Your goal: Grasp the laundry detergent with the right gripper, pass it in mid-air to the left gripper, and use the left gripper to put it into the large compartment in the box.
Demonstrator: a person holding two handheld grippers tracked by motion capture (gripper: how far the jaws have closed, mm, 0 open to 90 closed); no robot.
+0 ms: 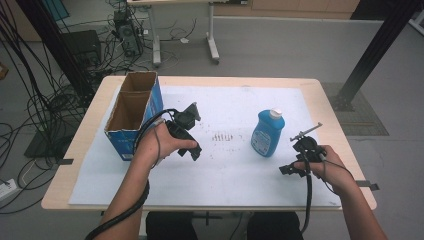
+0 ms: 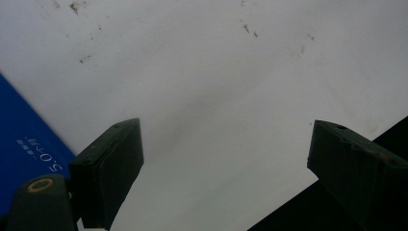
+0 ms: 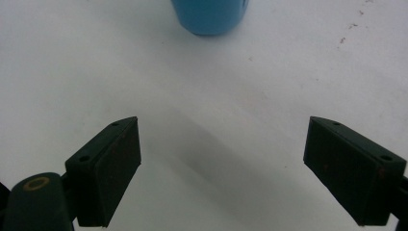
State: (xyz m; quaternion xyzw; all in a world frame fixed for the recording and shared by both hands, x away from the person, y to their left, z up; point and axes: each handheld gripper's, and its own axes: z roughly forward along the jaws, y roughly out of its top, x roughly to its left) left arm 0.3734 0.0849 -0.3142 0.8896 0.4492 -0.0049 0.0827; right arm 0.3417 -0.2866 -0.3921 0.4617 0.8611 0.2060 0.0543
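A blue bottle [image 1: 268, 134] with a white cap stands upright on the white mat [image 1: 235, 180], right of centre. A blue cardboard box [image 1: 131, 114], open at the top, sits at the mat's left edge. My left gripper [image 1: 194, 151] hovers over the mat just right of the box, its jaws open with nothing between them [image 2: 226, 144]; the box's blue side [image 2: 24, 144] lies at the left of its view. My right gripper [image 1: 291, 170] is low over the mat, right of and nearer than the bottle. It stands open and empty [image 3: 221, 139], with the bottle's base [image 3: 208, 17] ahead of it.
Dark smudges [image 1: 222, 136] mark the mat between box and bottle. The wooden table [image 1: 327, 107] ends close to the mat on every side. Beyond it are cables [image 1: 35, 100], a desk's legs [image 1: 212, 45] and a black frame post [image 1: 372, 55].
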